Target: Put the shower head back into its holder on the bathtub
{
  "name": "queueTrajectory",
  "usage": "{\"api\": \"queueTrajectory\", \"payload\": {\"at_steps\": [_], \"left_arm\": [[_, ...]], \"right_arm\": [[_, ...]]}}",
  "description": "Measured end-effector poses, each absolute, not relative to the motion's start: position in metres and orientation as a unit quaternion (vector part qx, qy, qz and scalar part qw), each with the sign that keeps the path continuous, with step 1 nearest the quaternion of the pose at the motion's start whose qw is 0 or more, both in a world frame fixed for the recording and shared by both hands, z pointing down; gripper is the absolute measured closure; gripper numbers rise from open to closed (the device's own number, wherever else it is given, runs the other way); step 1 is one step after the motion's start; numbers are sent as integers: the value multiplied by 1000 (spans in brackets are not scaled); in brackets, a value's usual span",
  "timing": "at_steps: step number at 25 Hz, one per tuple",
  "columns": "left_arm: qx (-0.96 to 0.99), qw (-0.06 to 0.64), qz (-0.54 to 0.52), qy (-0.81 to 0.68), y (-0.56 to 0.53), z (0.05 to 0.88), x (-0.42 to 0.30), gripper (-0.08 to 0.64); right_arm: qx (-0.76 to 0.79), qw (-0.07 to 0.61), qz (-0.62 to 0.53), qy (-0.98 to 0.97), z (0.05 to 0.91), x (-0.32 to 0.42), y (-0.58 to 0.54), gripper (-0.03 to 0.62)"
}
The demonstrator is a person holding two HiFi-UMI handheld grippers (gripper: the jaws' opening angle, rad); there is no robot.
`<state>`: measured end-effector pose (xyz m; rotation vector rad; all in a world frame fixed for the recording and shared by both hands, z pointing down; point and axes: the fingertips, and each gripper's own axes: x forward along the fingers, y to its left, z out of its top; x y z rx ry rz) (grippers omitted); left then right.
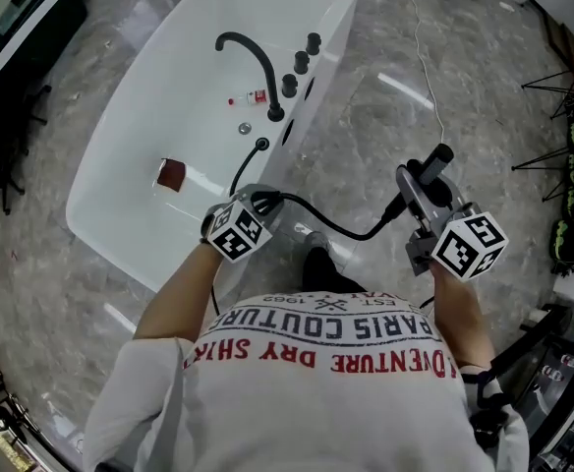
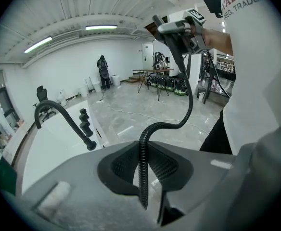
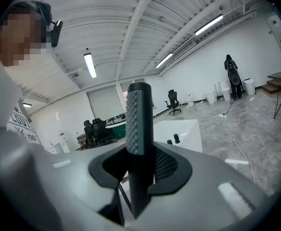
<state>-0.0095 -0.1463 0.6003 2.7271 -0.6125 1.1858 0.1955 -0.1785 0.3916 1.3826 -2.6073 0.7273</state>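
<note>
The black shower head (image 1: 436,159) is a ribbed stick (image 3: 139,124) standing between the pads of my right gripper (image 1: 412,179) (image 3: 138,177), which is shut on its handle out over the floor, right of the white bathtub (image 1: 120,160). Its black ribbed hose (image 1: 346,231) (image 2: 142,162) runs from a socket on the tub's rim (image 1: 260,146) through my left gripper (image 1: 257,203) (image 2: 143,179), shut on it near the tub's near corner, and then across to the shower head. In the left gripper view the right gripper (image 2: 179,30) shows up high with the shower head in it.
A black arched faucet (image 1: 254,59) and three black knobs (image 1: 301,63) stand on the tub's right rim. Inside the tub lie a red-brown thing (image 1: 171,175) and a small bottle (image 1: 252,97). A white cable (image 1: 426,62) crosses the marble floor; stands and equipment (image 1: 572,200) line the right.
</note>
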Motion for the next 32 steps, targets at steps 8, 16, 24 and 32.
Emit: {"api": "queueTrajectory", "payload": {"at_steps": [8, 16, 24, 32], "left_arm": [[899, -17, 367, -237, -186, 530, -29, 505], [889, -63, 346, -295, -240, 462, -51, 505], [881, -101, 331, -323, -291, 414, -43, 505], [876, -109, 323, -340, -344, 410, -18, 505]], "right_arm": [[440, 64, 256, -859, 413, 174, -164, 480], [443, 43, 248, -860, 403, 173, -173, 482], [437, 32, 243, -866, 390, 177, -194, 482], [431, 32, 247, -867, 398, 197, -230, 482]]}}
